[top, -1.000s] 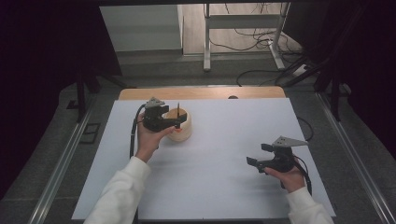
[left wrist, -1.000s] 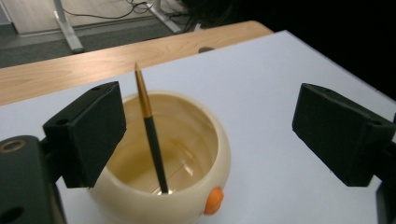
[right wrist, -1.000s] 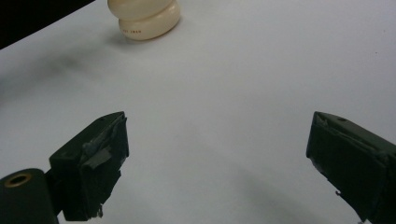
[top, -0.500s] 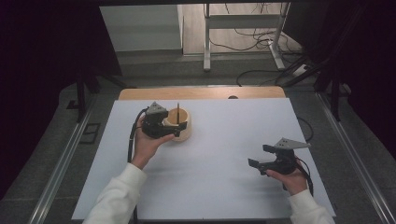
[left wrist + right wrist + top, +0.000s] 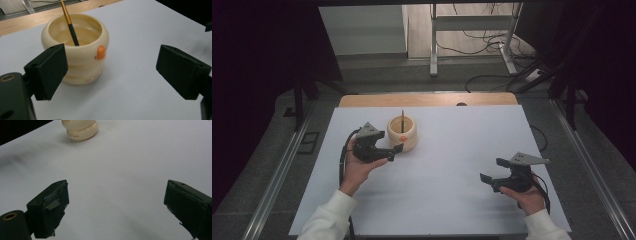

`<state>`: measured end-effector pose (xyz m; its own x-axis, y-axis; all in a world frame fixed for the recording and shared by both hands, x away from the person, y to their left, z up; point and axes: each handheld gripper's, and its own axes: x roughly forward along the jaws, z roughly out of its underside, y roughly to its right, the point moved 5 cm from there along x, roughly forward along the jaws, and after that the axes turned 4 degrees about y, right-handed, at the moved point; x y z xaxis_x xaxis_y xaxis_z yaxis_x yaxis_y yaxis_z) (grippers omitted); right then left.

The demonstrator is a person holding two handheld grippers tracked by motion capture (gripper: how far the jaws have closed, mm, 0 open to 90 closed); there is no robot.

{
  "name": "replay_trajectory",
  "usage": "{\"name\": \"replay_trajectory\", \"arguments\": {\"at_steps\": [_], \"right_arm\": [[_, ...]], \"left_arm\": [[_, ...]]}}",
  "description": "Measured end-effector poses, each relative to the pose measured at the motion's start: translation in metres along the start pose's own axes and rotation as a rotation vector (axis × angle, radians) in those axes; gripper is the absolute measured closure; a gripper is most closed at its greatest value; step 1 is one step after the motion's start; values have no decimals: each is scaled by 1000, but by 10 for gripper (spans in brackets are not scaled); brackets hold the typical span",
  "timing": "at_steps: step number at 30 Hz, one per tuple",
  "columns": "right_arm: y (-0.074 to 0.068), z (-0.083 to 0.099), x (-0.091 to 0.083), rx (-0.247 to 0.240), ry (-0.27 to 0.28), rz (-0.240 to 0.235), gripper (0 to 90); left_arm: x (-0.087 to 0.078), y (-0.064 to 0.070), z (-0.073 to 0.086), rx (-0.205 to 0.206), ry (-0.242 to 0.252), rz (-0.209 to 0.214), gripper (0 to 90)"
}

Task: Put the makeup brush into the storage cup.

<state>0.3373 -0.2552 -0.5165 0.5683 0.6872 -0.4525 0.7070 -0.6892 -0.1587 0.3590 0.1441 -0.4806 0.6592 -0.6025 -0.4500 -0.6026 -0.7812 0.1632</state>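
Jaws on both grippers stand spread and empty. The left gripper [image 5: 393, 151] sits just beside the cream cup [image 5: 402, 133], at its 7 o'clock, on the desk [image 5: 447, 165]; a brush [image 5: 70, 23] leans inside. To grip well, centre the cup between the jaws before closing. The right gripper [image 5: 491, 176] waits well apart at 4 o'clock.
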Motion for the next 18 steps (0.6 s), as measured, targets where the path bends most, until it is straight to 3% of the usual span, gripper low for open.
{"name": "replay_trajectory", "arguments": {"at_steps": [3, 8, 18], "right_arm": [[-1, 0, 0, -8, 2, -14, 62], [-2, 0, 1, -22, 3, -25, 62], [-1, 0, 2, -27, -5, -23, 63]], "left_arm": [[-10, 1, 8, 1, 16, -5, 133], [-21, 2, 25, -6, -5, 0, 128], [-41, -1, 60, 23, -50, -51, 134]]}}
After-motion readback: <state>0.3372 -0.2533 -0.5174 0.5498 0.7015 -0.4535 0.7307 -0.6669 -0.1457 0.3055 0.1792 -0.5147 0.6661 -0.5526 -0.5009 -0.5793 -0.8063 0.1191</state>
